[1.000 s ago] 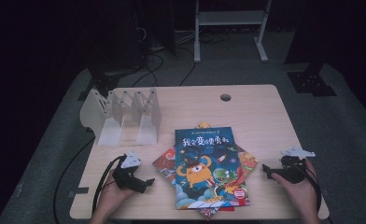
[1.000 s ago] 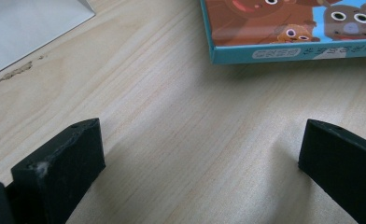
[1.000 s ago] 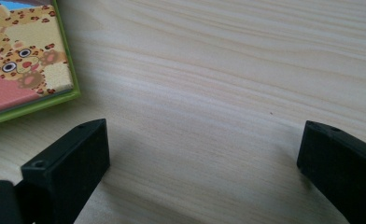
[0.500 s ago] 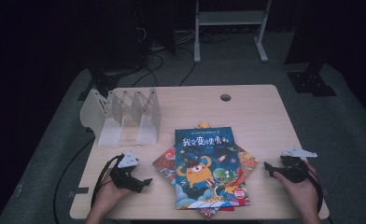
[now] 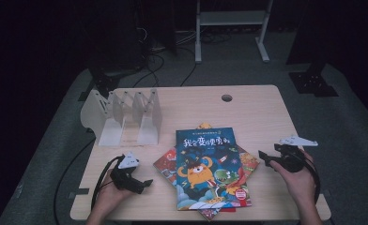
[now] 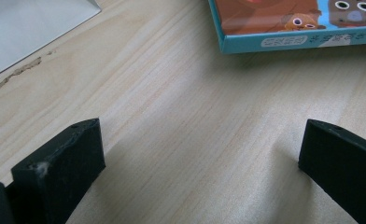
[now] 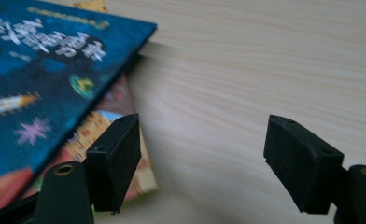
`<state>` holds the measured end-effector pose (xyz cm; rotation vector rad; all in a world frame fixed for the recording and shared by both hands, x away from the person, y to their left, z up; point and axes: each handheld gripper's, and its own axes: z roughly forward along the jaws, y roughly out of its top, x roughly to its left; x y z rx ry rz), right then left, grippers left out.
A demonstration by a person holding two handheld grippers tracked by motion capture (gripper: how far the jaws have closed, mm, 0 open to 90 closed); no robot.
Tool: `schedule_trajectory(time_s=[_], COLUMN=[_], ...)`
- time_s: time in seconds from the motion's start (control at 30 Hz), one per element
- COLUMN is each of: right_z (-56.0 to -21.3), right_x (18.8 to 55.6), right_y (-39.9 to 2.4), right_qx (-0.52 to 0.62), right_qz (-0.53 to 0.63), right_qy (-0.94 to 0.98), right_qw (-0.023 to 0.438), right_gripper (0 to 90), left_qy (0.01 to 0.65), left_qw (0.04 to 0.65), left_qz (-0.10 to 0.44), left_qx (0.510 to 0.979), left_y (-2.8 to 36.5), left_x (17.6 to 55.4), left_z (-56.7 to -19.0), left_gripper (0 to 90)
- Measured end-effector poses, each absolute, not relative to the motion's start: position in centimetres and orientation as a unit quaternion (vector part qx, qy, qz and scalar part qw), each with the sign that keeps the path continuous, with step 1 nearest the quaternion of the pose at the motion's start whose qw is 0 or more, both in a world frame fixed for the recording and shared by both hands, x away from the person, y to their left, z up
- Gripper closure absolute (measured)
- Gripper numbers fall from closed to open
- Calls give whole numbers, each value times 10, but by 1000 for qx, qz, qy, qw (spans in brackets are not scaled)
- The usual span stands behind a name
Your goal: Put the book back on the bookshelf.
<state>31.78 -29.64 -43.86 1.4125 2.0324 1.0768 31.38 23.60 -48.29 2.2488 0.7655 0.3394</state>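
Note:
A pile of picture books lies at the table's front middle, with a blue monster book (image 5: 205, 164) on top. My left gripper (image 5: 147, 183) rests on the wood left of the pile, pointing toward it. Its jaws stand open over bare table (image 6: 200, 158), and a book's corner (image 6: 284, 28) lies ahead. My right gripper (image 5: 262, 155) is held just right of the pile, lifted a little off the table. Its jaws (image 7: 200, 154) have just been closing partway and stand open with nothing between them. The blue book's edge (image 7: 45, 70) lies beside its left jaw.
A white slotted book rack (image 5: 126, 115) stands at the table's back left, and its base plate (image 6: 27, 28) lies ahead of the left gripper. A small round hole (image 5: 226, 98) sits near the table's far edge (image 5: 196, 87). Dark floor, cables and stands surround the table.
My right hand has lifted the gripper a little off the table, toward the pile's right edge. The left gripper and the books have not moved.

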Motion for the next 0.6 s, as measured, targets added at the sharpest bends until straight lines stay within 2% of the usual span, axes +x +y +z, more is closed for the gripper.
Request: schedule_trajectory(time_s=[0.6], right_z=[-443], right_x=[350], right_y=[-241], right_qx=[480], right_qz=[404], right_qy=[758], right_qw=[179], right_gripper=[314], left_qy=[298], left_qw=[362], left_qz=[132], left_qx=[873], left_y=[236], left_x=[314], left_z=[-483], left_gripper=[0])
